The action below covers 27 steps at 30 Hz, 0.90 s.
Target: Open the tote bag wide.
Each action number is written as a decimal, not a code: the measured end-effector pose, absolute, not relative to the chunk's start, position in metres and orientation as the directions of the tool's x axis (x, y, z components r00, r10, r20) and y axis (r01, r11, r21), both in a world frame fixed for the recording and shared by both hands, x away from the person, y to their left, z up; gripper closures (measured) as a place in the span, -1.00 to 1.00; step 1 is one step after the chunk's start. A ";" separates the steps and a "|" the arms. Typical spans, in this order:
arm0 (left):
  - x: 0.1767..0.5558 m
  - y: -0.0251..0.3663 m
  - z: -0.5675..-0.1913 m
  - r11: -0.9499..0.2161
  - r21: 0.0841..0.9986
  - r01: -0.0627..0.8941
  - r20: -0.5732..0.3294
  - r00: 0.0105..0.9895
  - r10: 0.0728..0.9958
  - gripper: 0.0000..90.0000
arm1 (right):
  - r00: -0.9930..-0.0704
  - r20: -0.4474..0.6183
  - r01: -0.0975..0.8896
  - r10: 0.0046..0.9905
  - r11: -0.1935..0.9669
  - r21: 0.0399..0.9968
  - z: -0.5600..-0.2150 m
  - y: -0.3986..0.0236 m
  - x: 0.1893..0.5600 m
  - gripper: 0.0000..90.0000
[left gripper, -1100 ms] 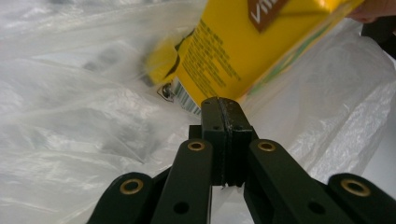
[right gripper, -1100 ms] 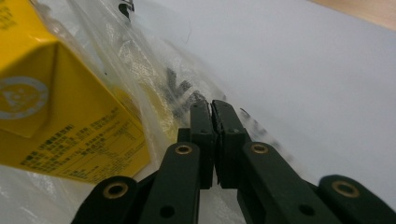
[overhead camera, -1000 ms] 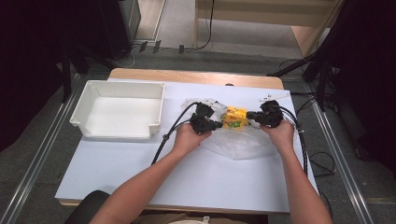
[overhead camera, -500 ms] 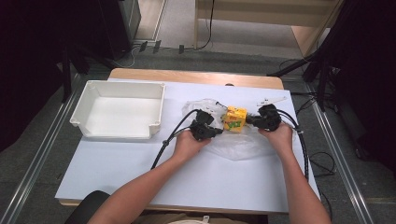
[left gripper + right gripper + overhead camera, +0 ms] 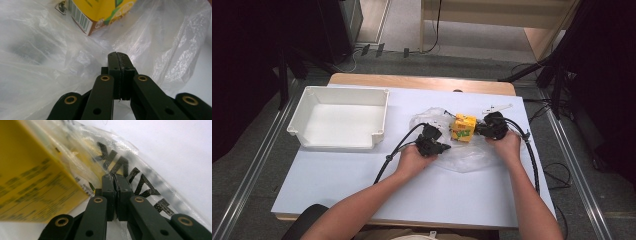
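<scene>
Both tools grip the clear plastic bag (image 5: 462, 150) that lies in the middle of the white table (image 5: 362, 200). The jaws of the left gripper (image 5: 443, 147) are pressed fully together, and in the left gripper view a fold of the film seems to be pinched between them. The right gripper (image 5: 479, 129) is closed in the same way; in the right gripper view its jaws meet on the printed edge of the bag, beside the black letters. The yellow carton (image 5: 463, 127) stands between the two grippers, at about 1 o'clock from the left one and 9 o'clock from the right one, and it seems to sit at the mouth of the bag.

I judge that the step is to open the bag around the carton. To do it well, the two hands should pull the film apart slowly and evenly, so that it does not slip out or tear, and so that the carton does not fall over.

The white tray (image 5: 339, 117) is at 10 o'clock from the left gripper, well apart. A small white clip (image 5: 497, 107) lies at 12 o'clock from the right gripper, near it. The black cables (image 5: 399, 147) could catch the loose film.
</scene>
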<state>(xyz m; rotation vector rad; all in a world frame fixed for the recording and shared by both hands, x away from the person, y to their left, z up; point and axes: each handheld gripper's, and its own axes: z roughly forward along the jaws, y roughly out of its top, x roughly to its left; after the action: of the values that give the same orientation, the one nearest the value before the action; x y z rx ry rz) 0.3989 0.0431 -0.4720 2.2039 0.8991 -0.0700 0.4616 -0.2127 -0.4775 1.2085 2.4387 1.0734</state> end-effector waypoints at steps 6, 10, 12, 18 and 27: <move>0.389 0.047 -0.472 -0.493 0.620 0.610 -0.295 0.764 0.573 1.00 | -0.611 0.123 0.608 0.782 0.364 0.706 -0.479 -0.213 0.468 0.98; 0.380 0.047 -0.471 -0.513 0.616 0.597 -0.287 0.777 0.559 1.00 | -0.597 0.131 0.617 0.791 0.349 0.705 -0.479 -0.212 0.475 0.98; 0.376 0.048 -0.471 -0.517 0.617 0.593 -0.285 0.781 0.556 1.00 | -0.589 0.128 0.623 0.798 0.348 0.701 -0.479 -0.211 0.479 0.98; 0.369 0.052 -0.471 -0.519 0.619 0.589 -0.290 0.786 0.546 1.00 | -0.564 0.146 0.636 0.813 0.314 0.705 -0.480 -0.208 0.492 0.98; 0.362 0.059 -0.470 -0.534 0.619 0.576 -0.285 0.799 0.530 1.00 | -0.528 0.160 0.646 0.834 0.272 0.713 -0.481 -0.203 0.511 1.00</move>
<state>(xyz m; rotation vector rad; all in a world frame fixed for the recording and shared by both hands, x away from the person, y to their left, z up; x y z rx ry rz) 0.3619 0.0587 -0.4705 2.2513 0.8121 -0.0810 0.5107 -0.2027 -0.4811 1.3690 2.2966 1.1044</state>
